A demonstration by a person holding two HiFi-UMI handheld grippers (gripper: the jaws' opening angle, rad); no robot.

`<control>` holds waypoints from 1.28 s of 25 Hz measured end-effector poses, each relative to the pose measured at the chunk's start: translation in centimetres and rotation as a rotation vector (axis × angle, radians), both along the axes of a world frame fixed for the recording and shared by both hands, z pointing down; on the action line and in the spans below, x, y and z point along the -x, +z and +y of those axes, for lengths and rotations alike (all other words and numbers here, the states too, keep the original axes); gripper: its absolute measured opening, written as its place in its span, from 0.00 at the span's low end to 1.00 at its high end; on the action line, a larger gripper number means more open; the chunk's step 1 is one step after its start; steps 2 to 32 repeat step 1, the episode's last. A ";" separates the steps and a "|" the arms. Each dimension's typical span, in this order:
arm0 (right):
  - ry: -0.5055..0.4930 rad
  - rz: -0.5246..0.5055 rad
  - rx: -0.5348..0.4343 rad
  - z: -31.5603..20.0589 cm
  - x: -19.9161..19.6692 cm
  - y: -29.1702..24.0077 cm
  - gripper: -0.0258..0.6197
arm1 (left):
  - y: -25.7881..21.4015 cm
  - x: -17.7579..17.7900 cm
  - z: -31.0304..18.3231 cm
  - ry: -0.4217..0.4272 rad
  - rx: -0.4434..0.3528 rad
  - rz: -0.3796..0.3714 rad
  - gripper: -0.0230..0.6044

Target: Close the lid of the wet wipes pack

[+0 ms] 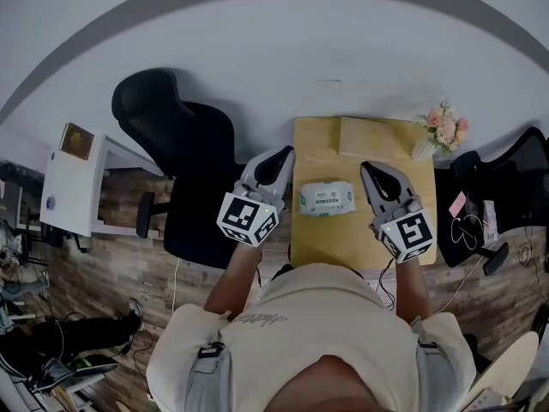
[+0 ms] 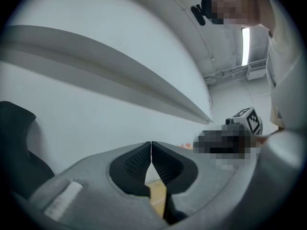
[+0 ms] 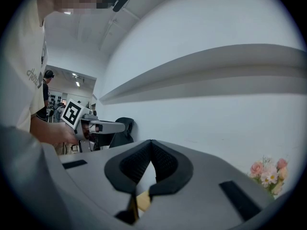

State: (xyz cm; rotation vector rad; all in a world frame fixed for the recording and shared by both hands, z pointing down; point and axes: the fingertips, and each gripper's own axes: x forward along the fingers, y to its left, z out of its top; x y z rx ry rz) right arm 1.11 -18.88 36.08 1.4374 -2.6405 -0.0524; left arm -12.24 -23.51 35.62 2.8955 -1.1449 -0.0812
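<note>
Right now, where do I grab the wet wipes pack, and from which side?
The wet wipes pack lies flat on the table, long axis across. Probably pinch its left short end, coming from the left: that end faces the left tongs, which are shut, so open first.

The wipes pack (image 1: pixel 327 198) lies on the table (image 1: pixel 326 243). Left of the pack: left gripper (image 1: pixel 276 163), then chair (image 1: pixel 184 157). Right of the pack: right gripper (image 1: pixel 376 177). Behind the pack: box (image 1: pixel 373 137); behind-right, flowers (image 1: pixel 444 130).
</note>
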 end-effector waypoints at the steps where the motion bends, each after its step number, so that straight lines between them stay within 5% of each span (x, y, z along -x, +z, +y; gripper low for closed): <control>1: -0.003 0.002 -0.003 -0.1 0.1 0.0 0.04 | 0.1 0.1 -0.1 0.001 0.000 0.001 0.07; 32: -0.003 0.002 -0.003 -0.1 0.1 0.0 0.04 | 0.1 0.1 -0.1 0.001 0.000 0.001 0.07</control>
